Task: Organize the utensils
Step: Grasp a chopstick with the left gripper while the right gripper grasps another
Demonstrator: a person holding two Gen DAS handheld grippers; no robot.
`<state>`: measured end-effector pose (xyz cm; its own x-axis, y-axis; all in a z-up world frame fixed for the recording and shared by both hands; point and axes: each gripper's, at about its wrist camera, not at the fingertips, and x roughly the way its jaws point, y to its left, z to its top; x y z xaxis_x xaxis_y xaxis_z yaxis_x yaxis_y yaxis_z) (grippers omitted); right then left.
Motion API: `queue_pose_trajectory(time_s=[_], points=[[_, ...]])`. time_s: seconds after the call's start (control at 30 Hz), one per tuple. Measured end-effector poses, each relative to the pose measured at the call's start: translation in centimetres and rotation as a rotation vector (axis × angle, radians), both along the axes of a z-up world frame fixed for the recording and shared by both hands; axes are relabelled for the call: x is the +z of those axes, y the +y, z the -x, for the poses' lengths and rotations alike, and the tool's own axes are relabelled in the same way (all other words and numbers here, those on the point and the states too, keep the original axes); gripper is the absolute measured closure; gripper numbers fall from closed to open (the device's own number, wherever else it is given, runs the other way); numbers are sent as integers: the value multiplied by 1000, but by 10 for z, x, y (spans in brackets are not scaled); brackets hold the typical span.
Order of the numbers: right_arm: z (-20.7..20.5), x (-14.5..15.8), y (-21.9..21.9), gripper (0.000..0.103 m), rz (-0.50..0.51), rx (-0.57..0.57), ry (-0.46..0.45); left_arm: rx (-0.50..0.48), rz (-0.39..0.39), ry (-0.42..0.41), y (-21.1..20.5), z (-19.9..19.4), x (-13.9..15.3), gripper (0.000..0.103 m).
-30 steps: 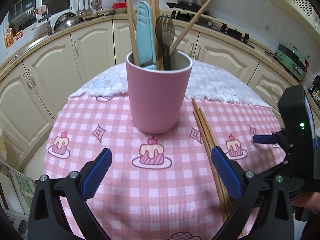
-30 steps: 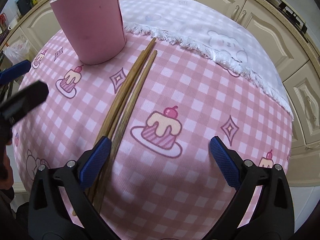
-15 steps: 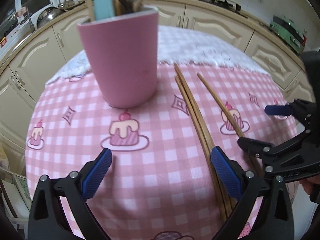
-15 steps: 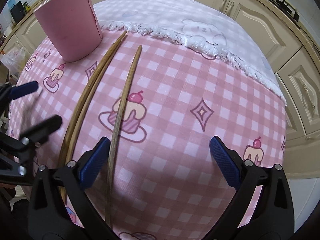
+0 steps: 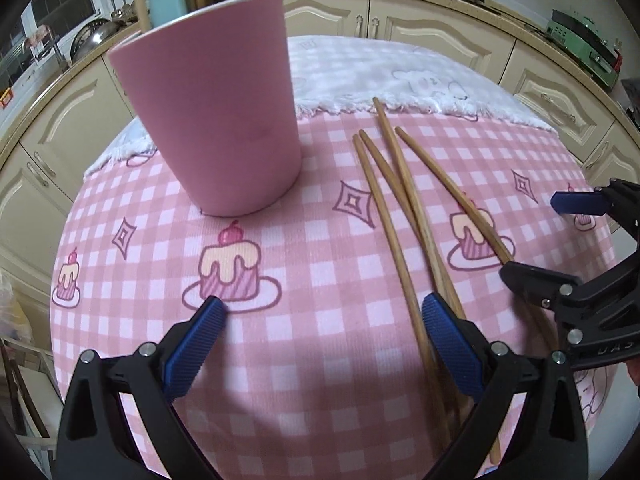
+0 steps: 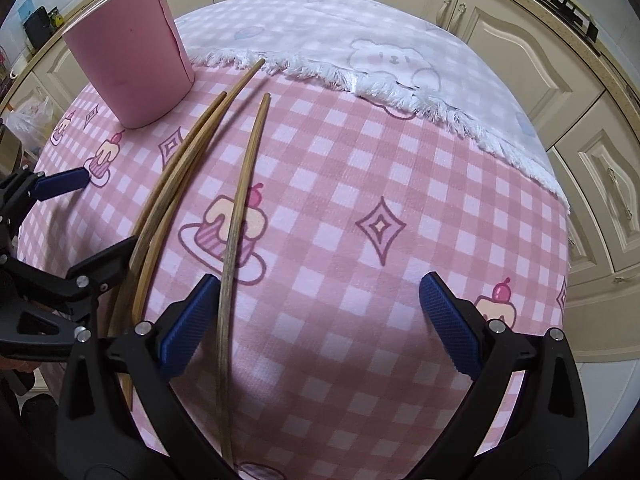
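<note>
Fingers of left gripper (image 5: 320, 332) spread wide, empty, over pink checked cloth (image 5: 304, 400). Pink cup (image 5: 216, 120) upright ahead, utensils inside. Four loose chopsticks (image 5: 404, 208) flat on cloth, right of cup. Right gripper (image 6: 316, 312) released too, one chopstick (image 6: 240, 216) between its fingers, ungripped.

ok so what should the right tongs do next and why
Probably lower the open right tongs and close on the lone chopstick: it lies apart from the other three, already between the fingers near the left pad, and belongs in the pink cup.
</note>
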<state>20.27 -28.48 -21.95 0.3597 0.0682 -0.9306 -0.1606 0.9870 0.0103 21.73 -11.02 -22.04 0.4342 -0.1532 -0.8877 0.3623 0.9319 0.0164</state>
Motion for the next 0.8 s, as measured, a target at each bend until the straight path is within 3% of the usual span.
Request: queue_pose_trajectory(time_s=[0.23, 0.37, 0.47, 0.63, 0.73, 0.77, 0.8], points=[[-5, 1, -2, 7, -2, -3, 9, -20, -7, 13, -9, -14, 1, 6], [-20, 4, 3, 13, -1, -1, 20, -88, -26, 29, -24, -28, 6, 23], [-33, 8, 10, 28, -12, 15, 29, -136, -40, 43, -34, -35, 9, 40], [-51, 11, 26, 51, 9, 49, 45, -205, -43, 81, -52, -51, 9, 52], [-55, 13, 33, 74, -6, 84, 50, -237, -36, 90, -57, -56, 10, 83], [-54, 13, 35, 88, -18, 94, 51, -248, -34, 96, -60, -57, 10, 94], [-52, 13, 35, 95, -31, 97, 48, -254, -32, 96, -60, -57, 11, 98]])
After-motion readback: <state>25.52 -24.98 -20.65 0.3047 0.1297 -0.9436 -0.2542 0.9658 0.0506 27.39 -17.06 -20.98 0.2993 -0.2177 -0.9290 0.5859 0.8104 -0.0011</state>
